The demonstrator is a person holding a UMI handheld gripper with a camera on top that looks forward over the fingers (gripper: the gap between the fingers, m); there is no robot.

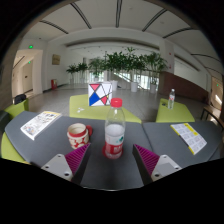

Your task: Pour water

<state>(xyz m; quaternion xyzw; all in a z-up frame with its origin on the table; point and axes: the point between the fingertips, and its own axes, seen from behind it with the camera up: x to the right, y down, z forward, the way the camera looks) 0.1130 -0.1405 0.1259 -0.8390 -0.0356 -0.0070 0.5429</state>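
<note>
A clear plastic bottle (115, 131) with a red cap and a red-and-white label stands upright on the dark grey table (110, 170), just ahead of my fingers and between their lines. To its left stands a red and white mug (78, 134). My gripper (112, 157) is open; the magenta pads (76, 158) sit wide apart on either side, with nothing pressed between them. The bottle's base lies slightly beyond the fingertips.
A printed sheet (40, 123) lies at the table's left, another sheet (189, 136) at the right. Yellow-green chairs (92, 103) and a red, white and blue sign (98, 95) stand behind. A second bottle (171, 98) stands on a far table. Potted plants line the hall.
</note>
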